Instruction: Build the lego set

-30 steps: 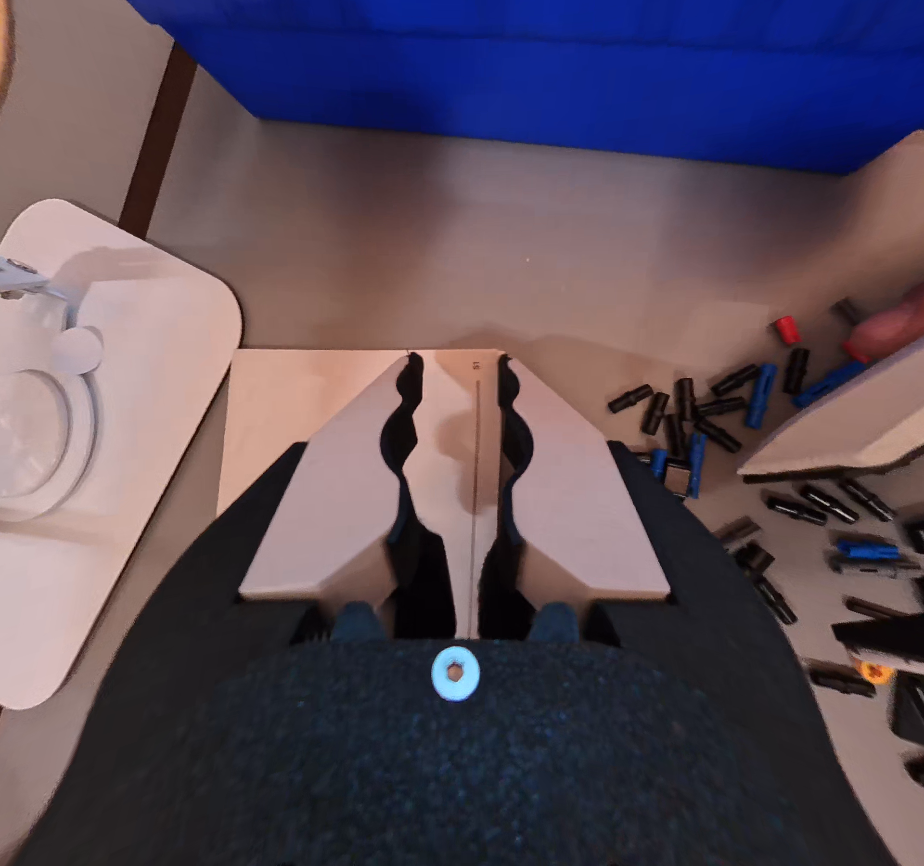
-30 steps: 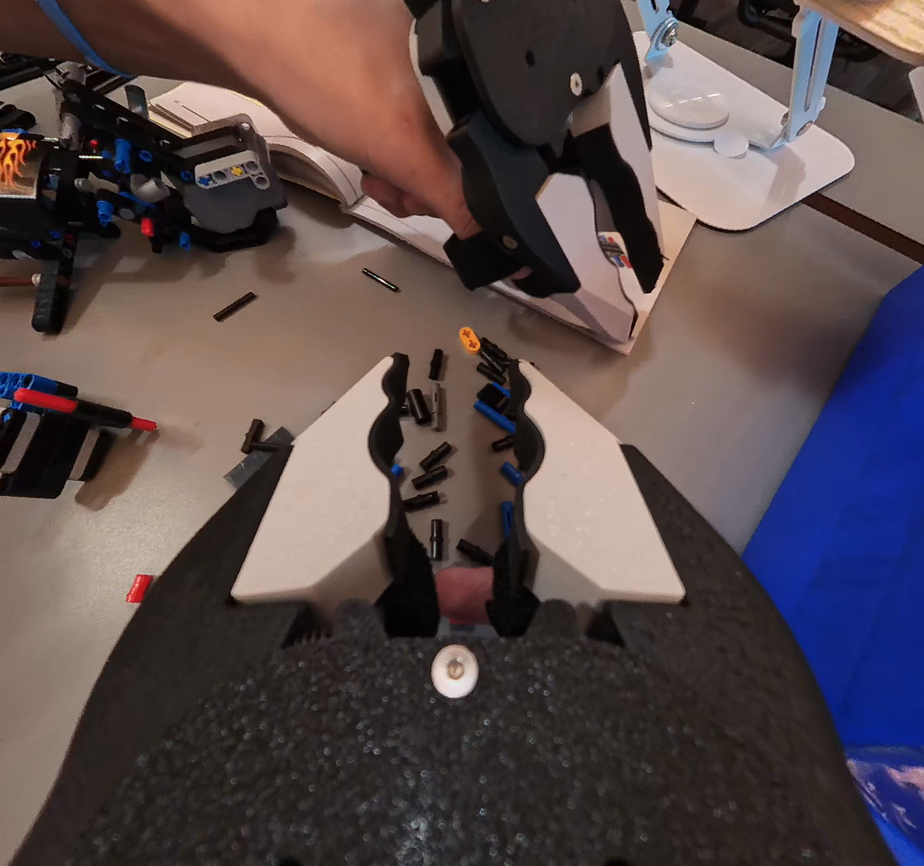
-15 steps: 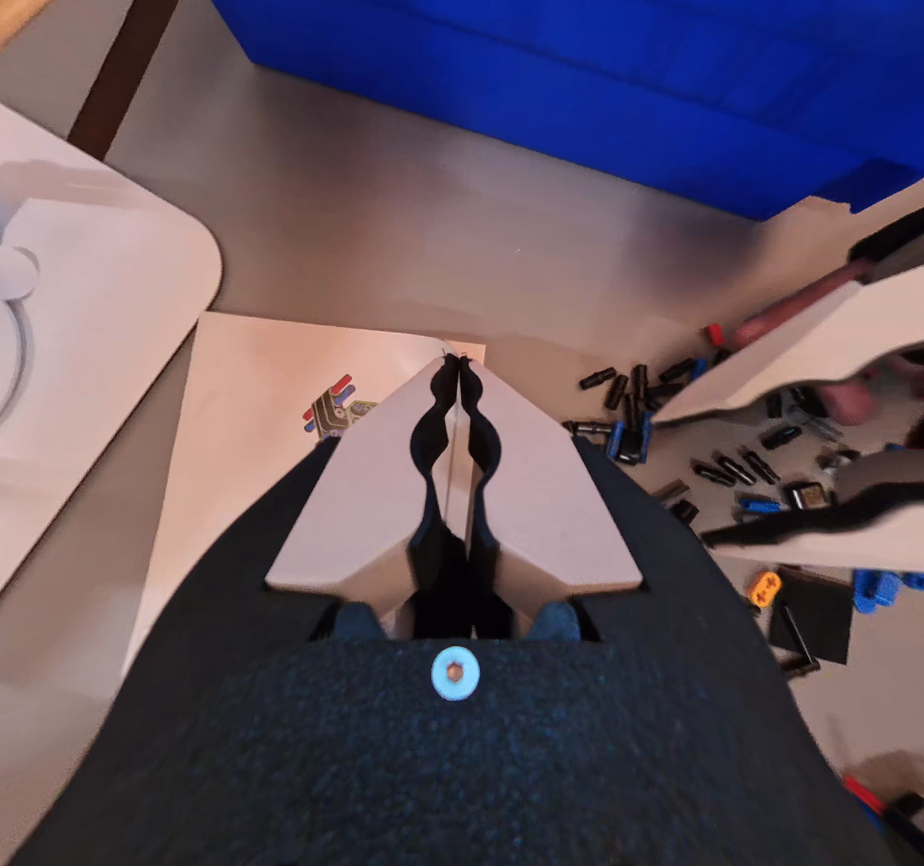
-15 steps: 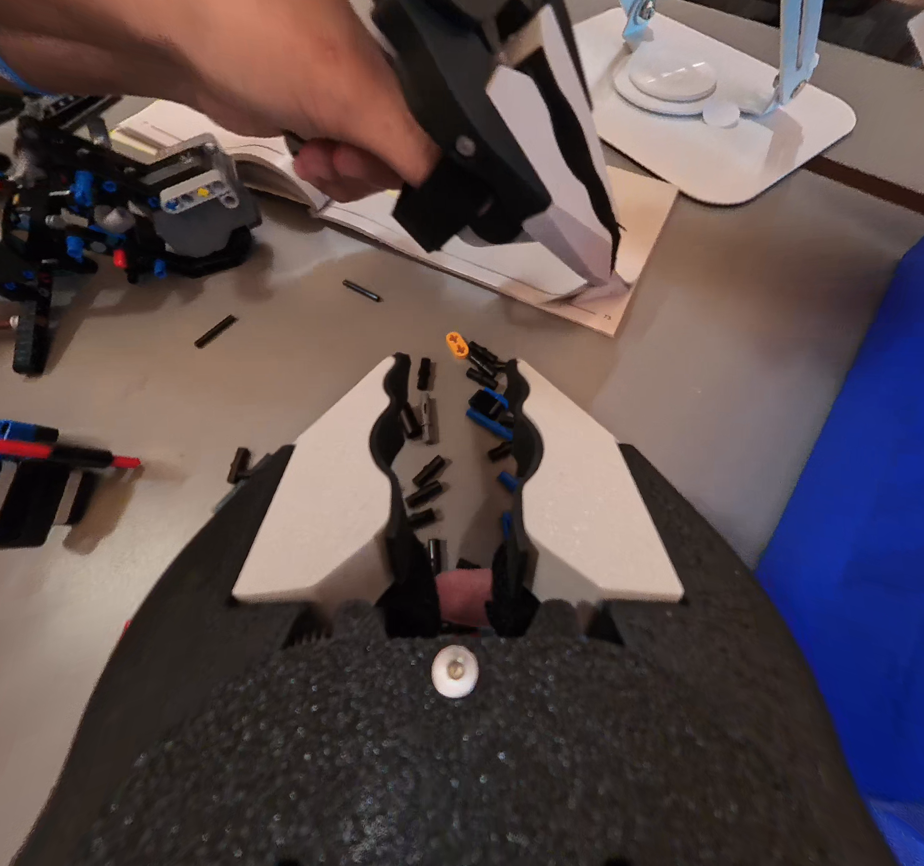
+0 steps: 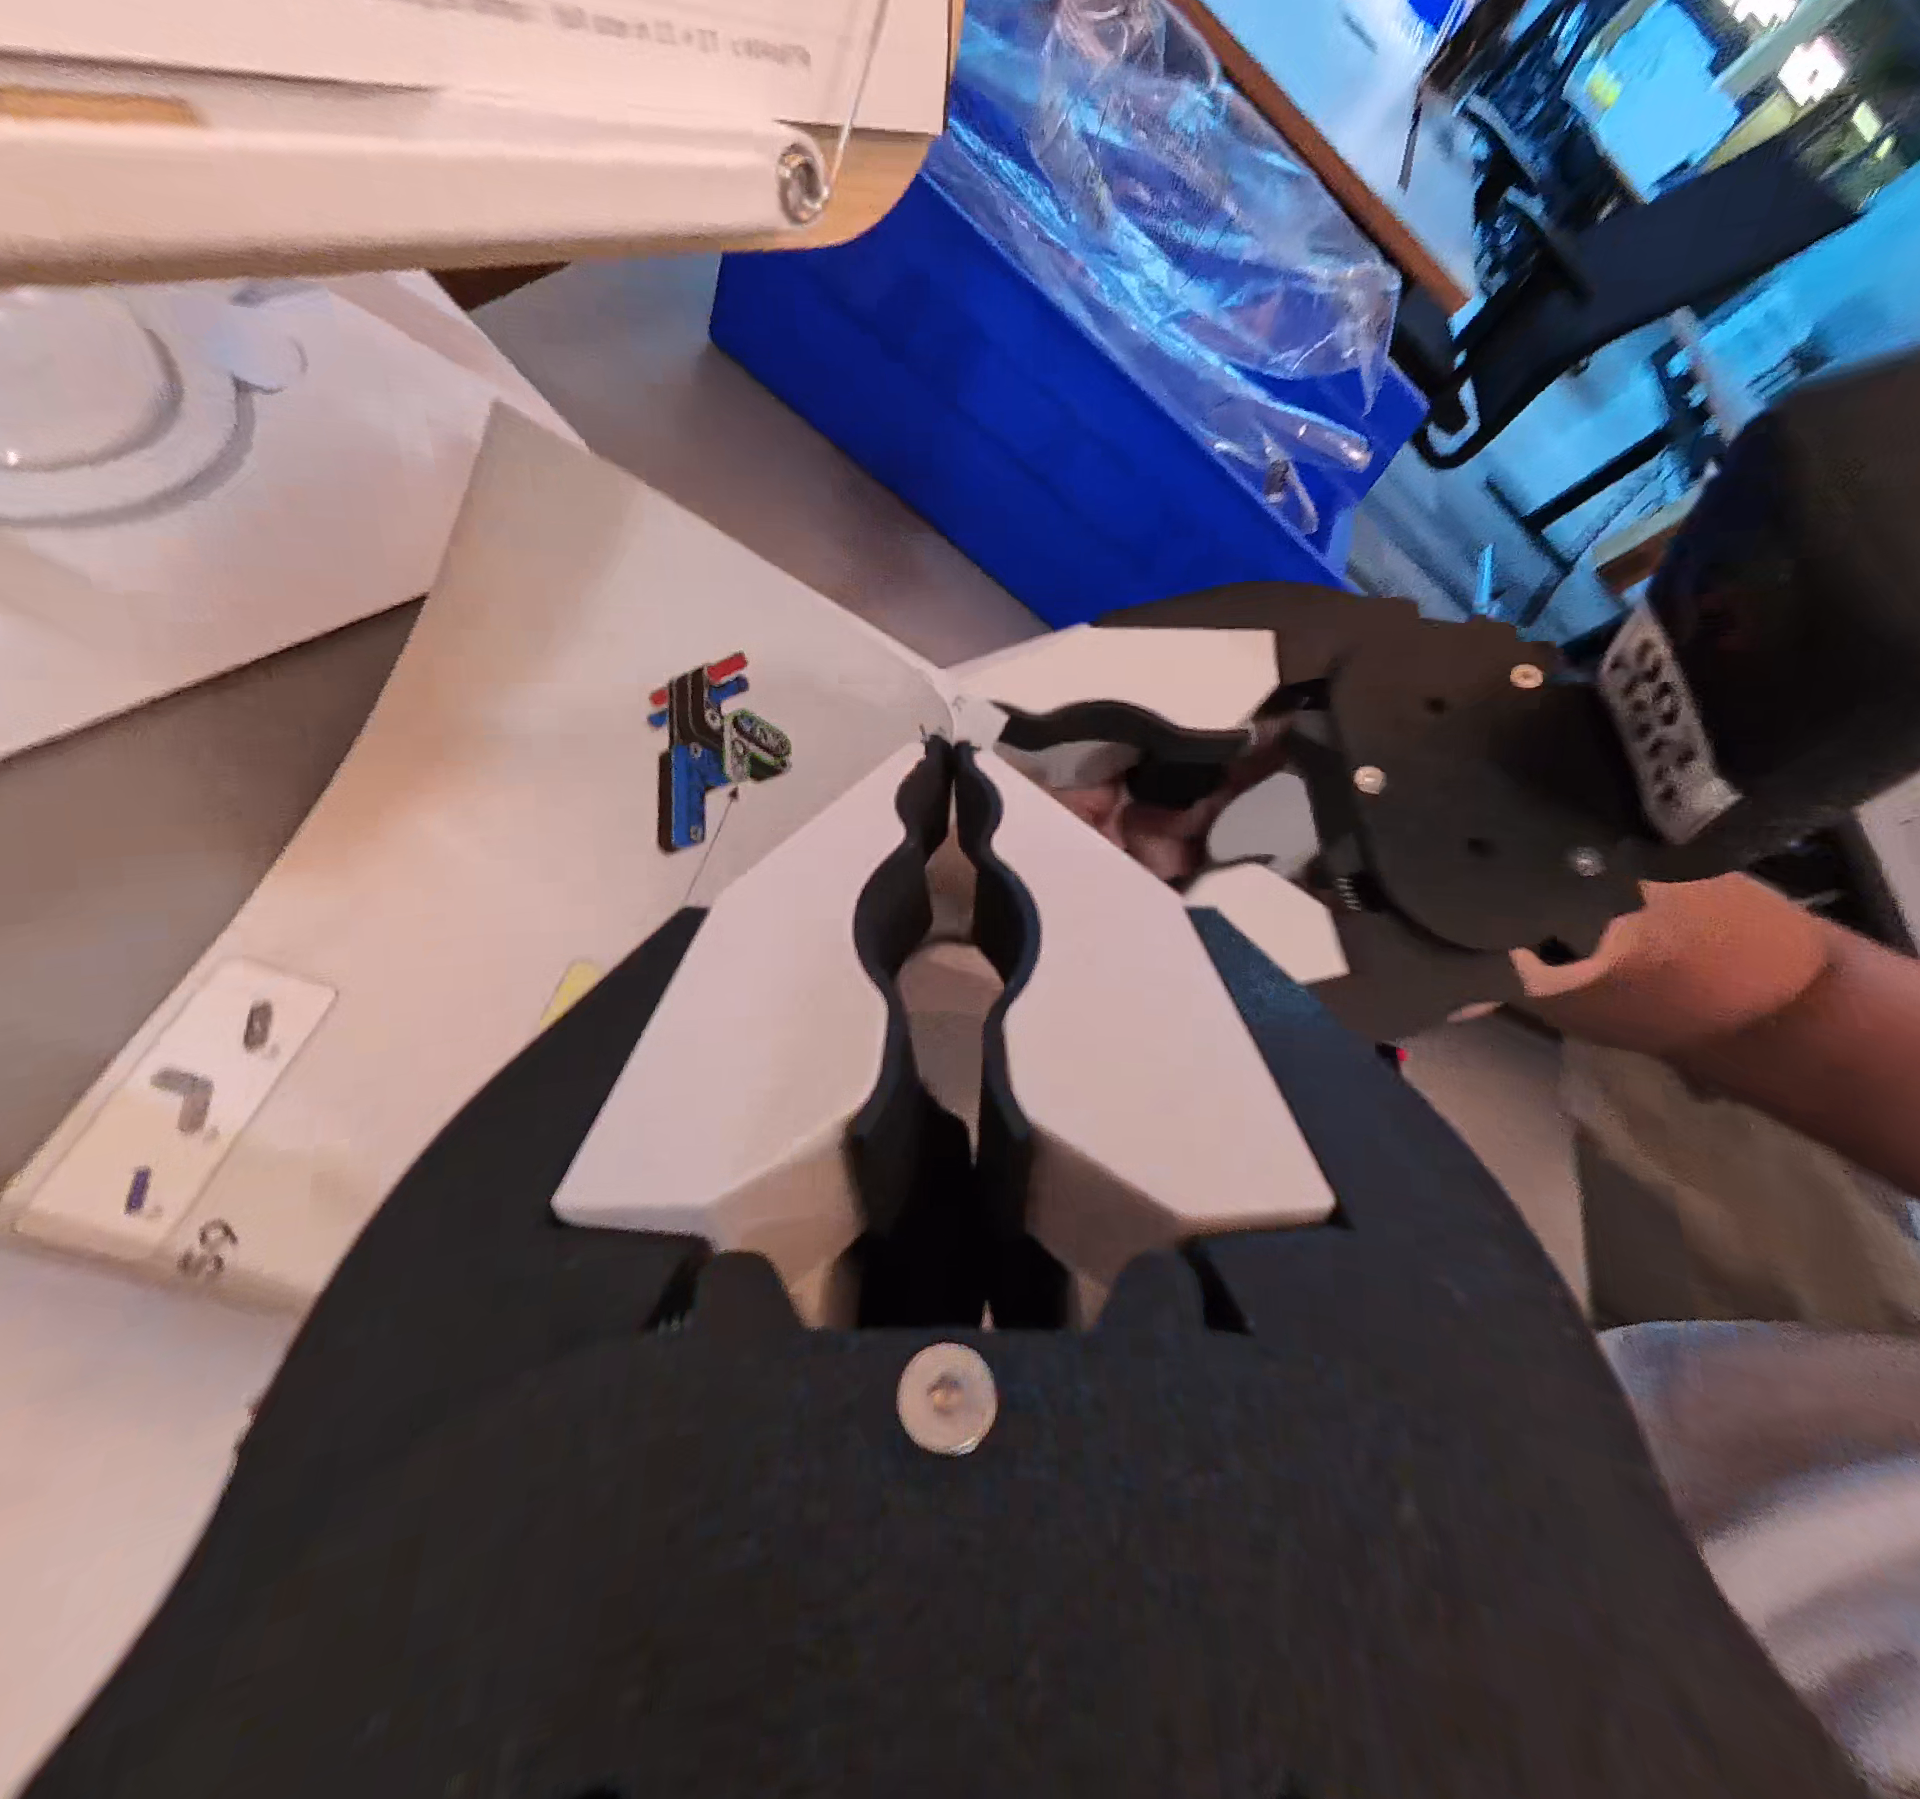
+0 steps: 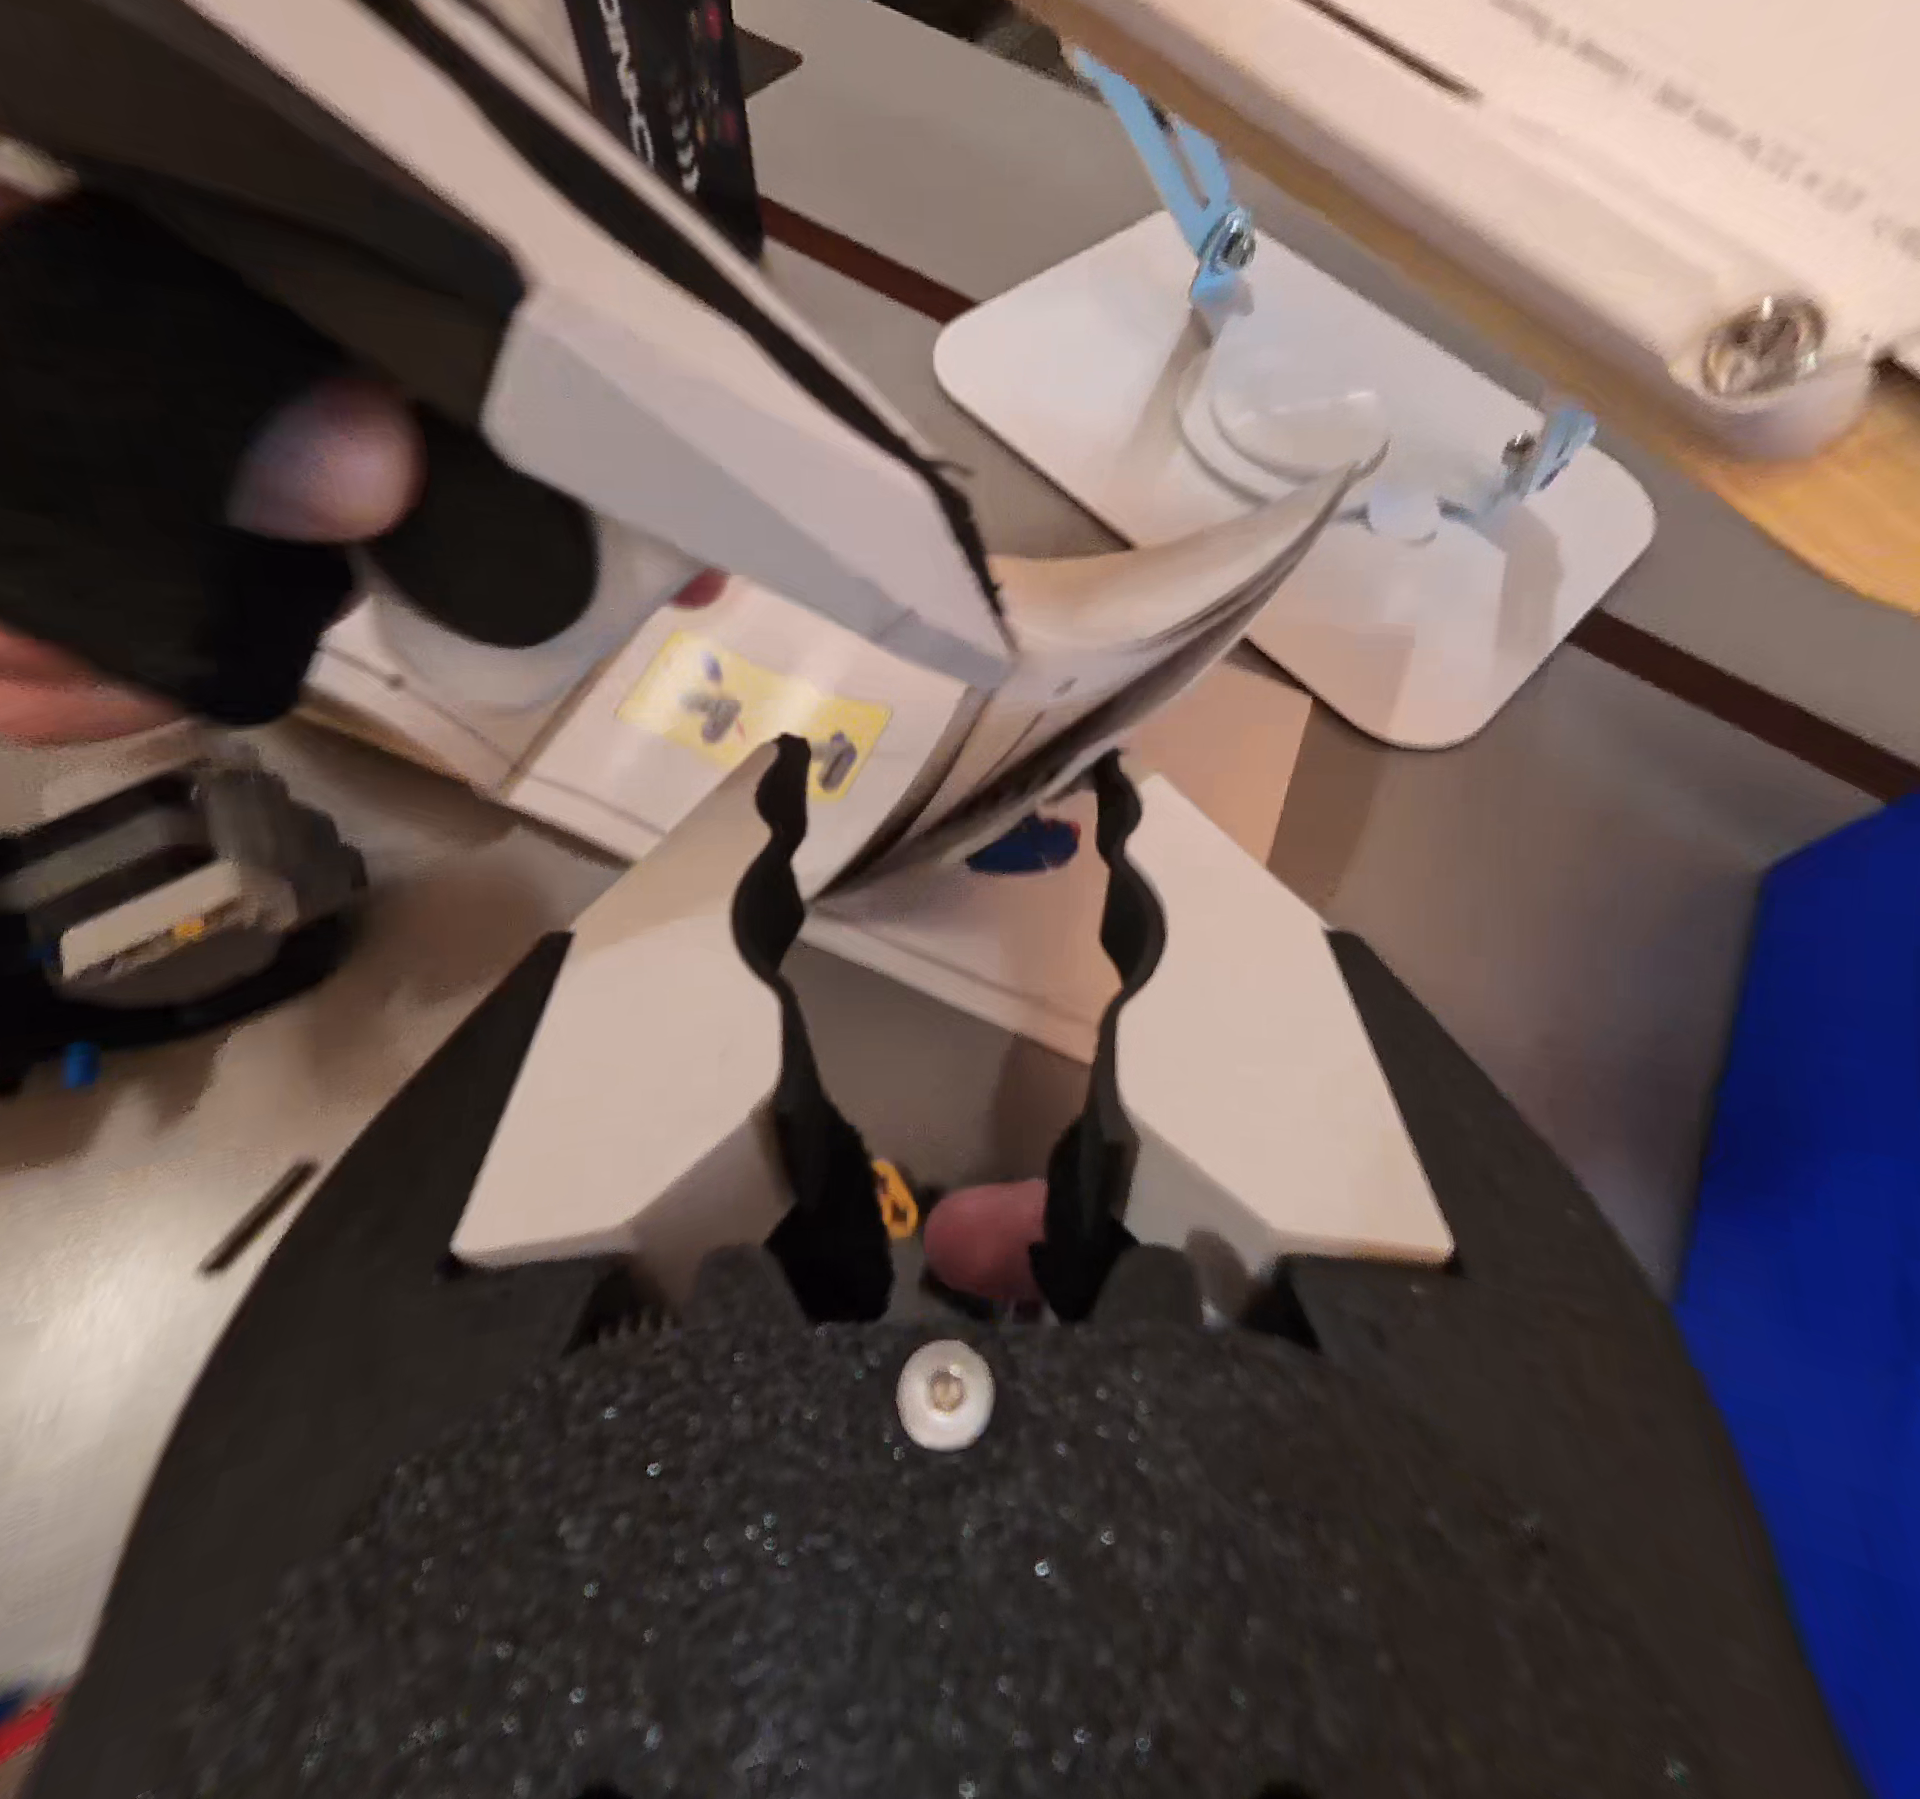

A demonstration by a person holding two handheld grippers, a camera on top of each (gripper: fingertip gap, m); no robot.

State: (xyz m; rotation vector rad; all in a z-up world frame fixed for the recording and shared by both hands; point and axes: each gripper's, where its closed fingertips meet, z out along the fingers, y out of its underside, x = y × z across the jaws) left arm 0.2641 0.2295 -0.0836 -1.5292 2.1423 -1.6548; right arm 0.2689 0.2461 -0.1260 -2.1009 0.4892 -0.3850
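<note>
The instruction booklet [image 5: 582, 710] lies open on the grey table. My left gripper [image 5: 948, 752] is shut on the corner of its right-hand pages and holds them lifted and curled. In the right wrist view the left gripper [image 6: 977, 596] pinches the raised pages [image 6: 1174, 596] above the booklet [image 6: 727, 710]. My right gripper [image 6: 948, 762] is open and empty, with its fingertips on either side of the lifted pages' lower edge. It also shows in the left wrist view [image 5: 1101, 793], just right of the left fingertips. A partly built dark lego model [image 6: 177, 908] sits blurred at the left.
A white stand base [image 6: 1455, 606] sits behind the booklet, under a wooden board [image 5: 416, 87] overhead. A blue bin [image 5: 987, 378] holding a clear plastic bag stands to the right. A small orange piece [image 6: 894, 1209] and a black pin [image 6: 255, 1214] lie on the table. The tips of one gripper are about 4 cm away from the tips of the other. The black pin [image 6: 255, 1214] is about 15 cm from my right fingertips.
My left gripper closed on the page corner and lifted it. My right gripper left the pile of small pins, moved up to the booklet and opened wider.
</note>
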